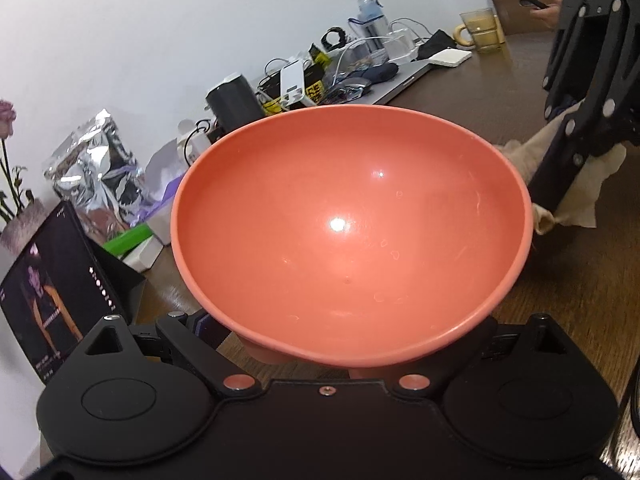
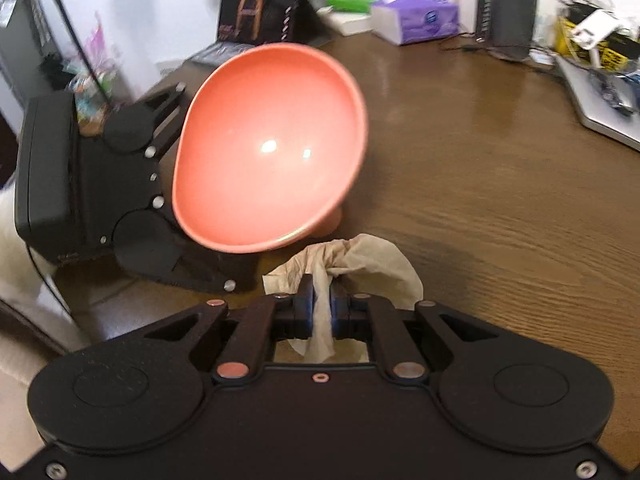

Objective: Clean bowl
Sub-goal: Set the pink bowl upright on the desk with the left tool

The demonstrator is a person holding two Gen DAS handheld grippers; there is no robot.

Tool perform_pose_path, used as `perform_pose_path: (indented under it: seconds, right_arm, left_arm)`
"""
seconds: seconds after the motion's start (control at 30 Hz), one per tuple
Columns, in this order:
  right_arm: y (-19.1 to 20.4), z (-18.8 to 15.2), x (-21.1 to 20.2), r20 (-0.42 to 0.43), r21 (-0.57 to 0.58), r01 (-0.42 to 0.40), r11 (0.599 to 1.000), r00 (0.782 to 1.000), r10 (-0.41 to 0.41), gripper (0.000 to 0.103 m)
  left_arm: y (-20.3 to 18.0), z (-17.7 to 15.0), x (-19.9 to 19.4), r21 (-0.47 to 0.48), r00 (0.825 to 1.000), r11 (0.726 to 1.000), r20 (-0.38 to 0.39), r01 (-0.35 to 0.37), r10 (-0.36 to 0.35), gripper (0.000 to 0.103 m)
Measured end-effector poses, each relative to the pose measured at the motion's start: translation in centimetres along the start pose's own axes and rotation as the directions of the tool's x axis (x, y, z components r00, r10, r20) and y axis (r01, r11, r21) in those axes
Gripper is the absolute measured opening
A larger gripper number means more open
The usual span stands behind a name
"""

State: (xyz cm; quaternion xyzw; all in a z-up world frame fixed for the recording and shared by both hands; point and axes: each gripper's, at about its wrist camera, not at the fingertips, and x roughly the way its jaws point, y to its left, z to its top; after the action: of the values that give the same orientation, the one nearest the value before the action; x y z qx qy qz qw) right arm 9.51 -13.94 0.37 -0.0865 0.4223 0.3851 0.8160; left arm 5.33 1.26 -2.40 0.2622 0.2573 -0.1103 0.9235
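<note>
The bowl, a glossy salmon-pink one, is held tilted above the wooden surface, its open side turned toward the right claw and its small foot pointing away. Light glints on its inside, where a few faint ring-shaped marks show. The left claw carries it from the rim side: in the right wrist view its black arms reach along the bowl's left and lower edge, but the fingertips are hidden behind the bowl, so whether they clamp it cannot be told for certain. Just below and in front of the bowl, the right claw is pressed together on a crumpled beige paper towel, which bunches out past the blue pads and hangs near the bowl's lower rim without clearly touching it. Along the far edge of the surface stand a purple tissue pack, a dark speaker, a silver laptop and a glass mug.
</note>
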Motion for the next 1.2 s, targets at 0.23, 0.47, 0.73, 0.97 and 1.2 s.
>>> perform_pose_path:
  seconds: [0.23, 0.47, 0.73, 0.97, 1.2]
  right_arm:
    - [0.6, -0.5, -0.5, 0.075, -0.018, 0.034, 0.999, 0.997, -0.032, 0.009]
    - [0.0, -1.3, -0.6, 0.112, 0.032, 0.003, 0.999, 0.994, -0.007, 0.009]
    - [0.5, -1.7, -0.5, 0.131, 0.017, 0.017, 1.000, 0.991, -0.019, 0.009]
    - [0.3, -2.0, -0.4, 0.136, 0.031, 0.045, 0.998, 0.990, -0.049, 0.009]
    - [-0.2, -2.0, 0.0, 0.154, 0.028, 0.176, 0.984, 0.972, -0.178, 0.009]
  left_arm:
    - [1.8, 0.6, 0.3, -0.163, 0.995, 0.986, -0.082, 0.048, -0.062, 0.095]
    - [2.7, 0.1, 0.7, -0.283, 0.988, 0.958, -0.127, 0.049, -0.088, 0.095]
    - [3.2, -0.3, 0.5, -0.356, 0.986, 0.933, -0.132, 0.051, -0.104, 0.095]
    - [2.8, -0.2, 0.0, -0.339, 0.989, 0.940, -0.120, 0.040, -0.085, 0.097]
    - [1.3, -0.4, -1.2, -0.269, 0.995, 0.963, -0.097, -0.011, -0.016, 0.103]
